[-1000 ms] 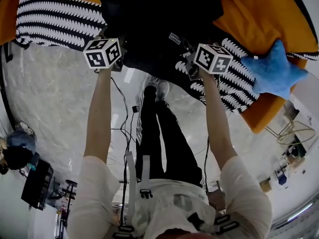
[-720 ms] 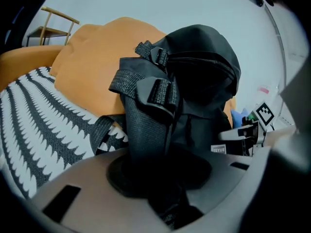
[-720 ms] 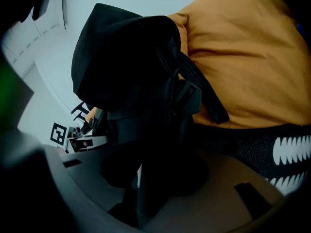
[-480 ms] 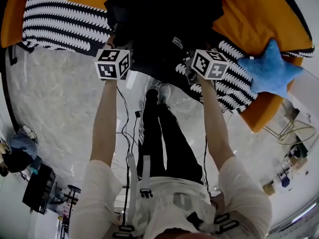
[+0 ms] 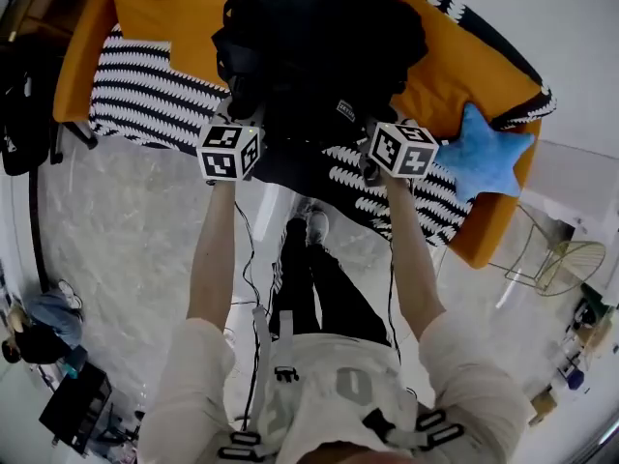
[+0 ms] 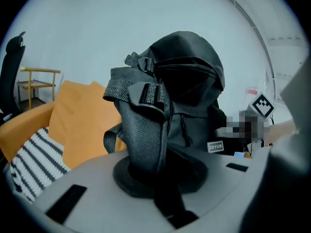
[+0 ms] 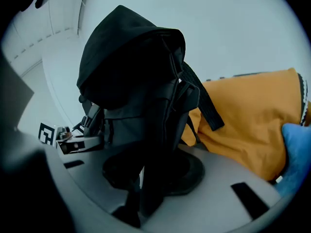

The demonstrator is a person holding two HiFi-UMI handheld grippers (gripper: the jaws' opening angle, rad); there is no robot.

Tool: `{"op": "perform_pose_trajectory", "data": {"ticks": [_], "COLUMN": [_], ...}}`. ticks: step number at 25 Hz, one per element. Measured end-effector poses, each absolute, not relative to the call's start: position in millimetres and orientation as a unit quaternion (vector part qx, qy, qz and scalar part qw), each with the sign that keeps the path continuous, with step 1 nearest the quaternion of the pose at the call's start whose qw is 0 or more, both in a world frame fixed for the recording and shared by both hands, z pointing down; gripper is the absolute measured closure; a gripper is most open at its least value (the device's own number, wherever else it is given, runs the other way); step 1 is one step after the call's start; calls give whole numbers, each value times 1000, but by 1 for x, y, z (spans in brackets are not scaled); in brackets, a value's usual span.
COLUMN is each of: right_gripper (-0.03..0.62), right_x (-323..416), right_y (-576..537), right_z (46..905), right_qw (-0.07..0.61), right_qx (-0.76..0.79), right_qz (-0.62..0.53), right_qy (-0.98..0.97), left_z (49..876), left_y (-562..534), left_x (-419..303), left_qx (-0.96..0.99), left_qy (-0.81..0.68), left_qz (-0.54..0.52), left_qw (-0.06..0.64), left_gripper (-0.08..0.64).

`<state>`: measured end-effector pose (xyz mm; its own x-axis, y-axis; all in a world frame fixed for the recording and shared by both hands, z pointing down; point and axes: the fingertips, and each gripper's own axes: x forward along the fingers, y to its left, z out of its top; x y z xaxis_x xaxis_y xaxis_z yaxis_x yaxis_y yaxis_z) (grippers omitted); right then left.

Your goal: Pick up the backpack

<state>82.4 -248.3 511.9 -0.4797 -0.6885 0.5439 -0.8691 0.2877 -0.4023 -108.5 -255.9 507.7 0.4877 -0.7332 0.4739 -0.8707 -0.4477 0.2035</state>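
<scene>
The black backpack (image 5: 319, 46) hangs in the air over an orange sofa (image 5: 164, 17), held from both sides. My left gripper (image 5: 242, 126) is shut on the backpack's grey mesh shoulder strap (image 6: 141, 135), which runs down between its jaws. In the left gripper view the bag (image 6: 184, 81) stands upright ahead of that gripper (image 6: 158, 176). My right gripper (image 5: 374, 133) has a black strap (image 7: 148, 178) pinched between its jaws, which are still closing. In the right gripper view the bag (image 7: 131, 67) fills the space in front of the right gripper (image 7: 150, 174).
A black-and-white striped blanket (image 5: 145, 104) lies along the sofa's front. A blue star cushion (image 5: 484, 153) sits at the sofa's right end. A wire side table (image 5: 561, 259) stands at the right. A dark chair (image 5: 24, 114) stands at the left. Cables (image 5: 247, 259) trail over the glossy floor.
Both grippers have risen together, and the backpack has come up off the sofa with them. More of the sofa shows beneath the bag now.
</scene>
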Motion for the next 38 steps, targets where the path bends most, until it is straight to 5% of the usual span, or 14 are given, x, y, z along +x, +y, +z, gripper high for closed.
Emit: {"op": "perform_pose_trajectory", "data": {"ticks": [14,38], "right_gripper": [488,491], "right_x": [90,99], "right_y": [-151,-46], "right_z": [279,241], "right_qw": [95,70], "right_qx": [524,531], "right_qz": [287,253], "right_qy": [-796,-805], "left_z": [271,229], "left_y": [-163,-54], "left_x": [-99,-89], "left_qx": [827,826], "left_qy": [-521,-535], "left_qz": [171,150], "left_qw": [122,97], "left_gripper": [503,503]}}
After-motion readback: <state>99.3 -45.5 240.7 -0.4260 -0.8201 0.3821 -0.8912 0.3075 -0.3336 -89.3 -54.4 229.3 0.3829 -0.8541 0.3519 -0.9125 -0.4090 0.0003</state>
